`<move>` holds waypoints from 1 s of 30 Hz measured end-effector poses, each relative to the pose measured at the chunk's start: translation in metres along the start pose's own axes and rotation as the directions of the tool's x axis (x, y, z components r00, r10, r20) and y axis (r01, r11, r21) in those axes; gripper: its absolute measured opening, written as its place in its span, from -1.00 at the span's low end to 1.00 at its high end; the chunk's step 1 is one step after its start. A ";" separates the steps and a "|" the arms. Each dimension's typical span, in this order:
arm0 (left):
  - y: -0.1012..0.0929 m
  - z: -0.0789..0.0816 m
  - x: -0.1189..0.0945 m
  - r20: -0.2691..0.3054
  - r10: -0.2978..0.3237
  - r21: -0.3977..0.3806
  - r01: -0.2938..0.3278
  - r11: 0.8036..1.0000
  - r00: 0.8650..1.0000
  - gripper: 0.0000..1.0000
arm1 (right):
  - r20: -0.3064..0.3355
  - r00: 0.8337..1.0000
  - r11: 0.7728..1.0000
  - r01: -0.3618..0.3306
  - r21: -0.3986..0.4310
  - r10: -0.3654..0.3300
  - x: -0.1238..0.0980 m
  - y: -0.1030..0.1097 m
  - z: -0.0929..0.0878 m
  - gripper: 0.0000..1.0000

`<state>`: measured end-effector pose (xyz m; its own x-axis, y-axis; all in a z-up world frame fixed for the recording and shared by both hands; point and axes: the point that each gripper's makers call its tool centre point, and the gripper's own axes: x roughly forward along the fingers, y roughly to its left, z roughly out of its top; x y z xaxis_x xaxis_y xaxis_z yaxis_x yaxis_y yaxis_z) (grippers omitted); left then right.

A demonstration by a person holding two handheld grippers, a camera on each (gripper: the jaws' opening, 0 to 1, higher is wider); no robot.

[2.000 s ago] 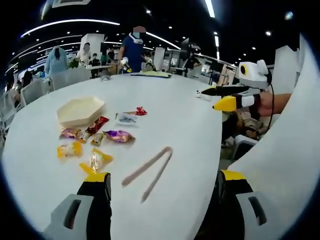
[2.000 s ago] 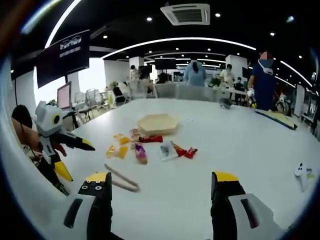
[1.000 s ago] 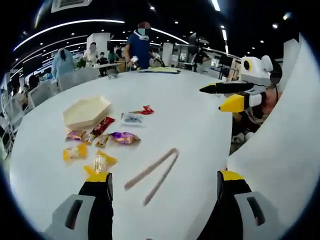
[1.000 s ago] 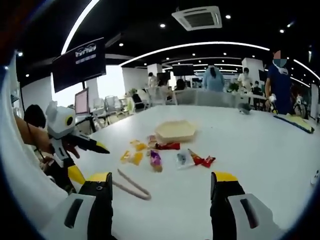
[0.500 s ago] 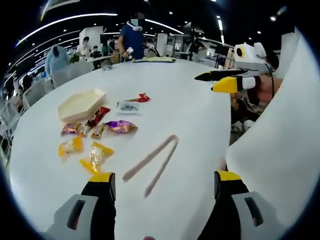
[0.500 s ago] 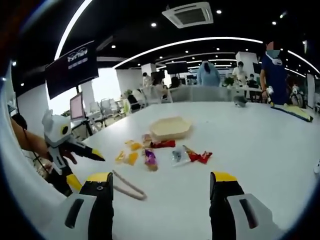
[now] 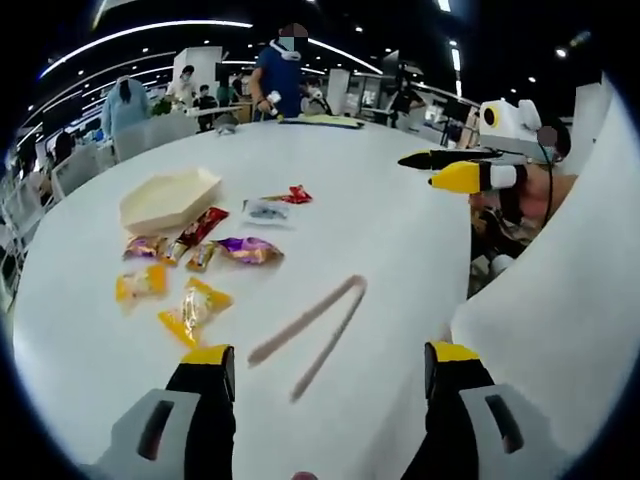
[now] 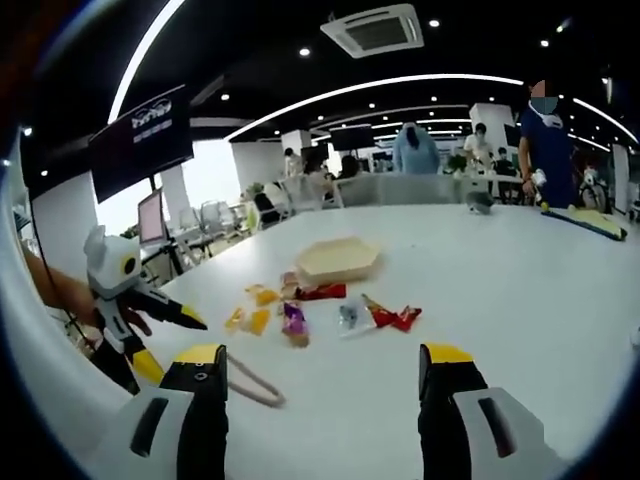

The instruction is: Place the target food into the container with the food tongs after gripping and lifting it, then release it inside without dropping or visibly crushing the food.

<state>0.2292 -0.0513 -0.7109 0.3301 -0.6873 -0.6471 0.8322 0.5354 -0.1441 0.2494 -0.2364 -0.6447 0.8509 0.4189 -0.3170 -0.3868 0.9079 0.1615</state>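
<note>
Left gripper view: both hand-held grippers (image 7: 320, 375) (image 8: 320, 375) gape empty above the tabletop (image 7: 400, 240); food tongs (image 7: 315, 330), lower centre, look light, springy, best pinched mid-arms.

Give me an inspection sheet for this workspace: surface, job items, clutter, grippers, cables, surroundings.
Surface: round white table, dry, no spills seen.
Job's things: food tongs lying flat, untouched; hexagonal container holding nothing; wrapped snacks scattered between them, including a yellow packet nearest the left gripper.
Clutter: nothing seen.
Grippers: left gripper open, above the table edge; right gripper open, holding nothing.
Cables: dark cable at the right gripper's handle.
Surroundings: open office, people standing at the far tables, monitor overhead.
</note>
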 end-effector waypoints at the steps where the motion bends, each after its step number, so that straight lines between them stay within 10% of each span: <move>1: 0.001 0.000 0.000 0.000 -0.002 -0.005 0.002 1.000 1.000 0.52 | 0.000 1.000 1.000 0.003 0.001 -0.003 0.000 -0.001 0.000 0.58; 14: -0.009 -0.003 0.009 0.000 -0.088 -0.035 0.088 0.996 0.996 0.04 | 0.008 1.000 1.000 0.018 0.008 -0.018 -0.004 -0.005 0.004 0.58; 30: 0.001 -0.014 0.012 -0.029 -0.054 -0.030 0.053 0.998 0.998 -0.01 | 0.006 1.000 1.000 0.024 0.003 -0.024 -0.002 -0.008 0.004 0.58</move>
<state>0.2282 -0.0522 -0.7294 0.2714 -0.7009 -0.6596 0.8347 0.5126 -0.2012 0.2523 -0.2445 -0.6413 0.8620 0.3969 -0.3155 -0.3652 0.9177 0.1566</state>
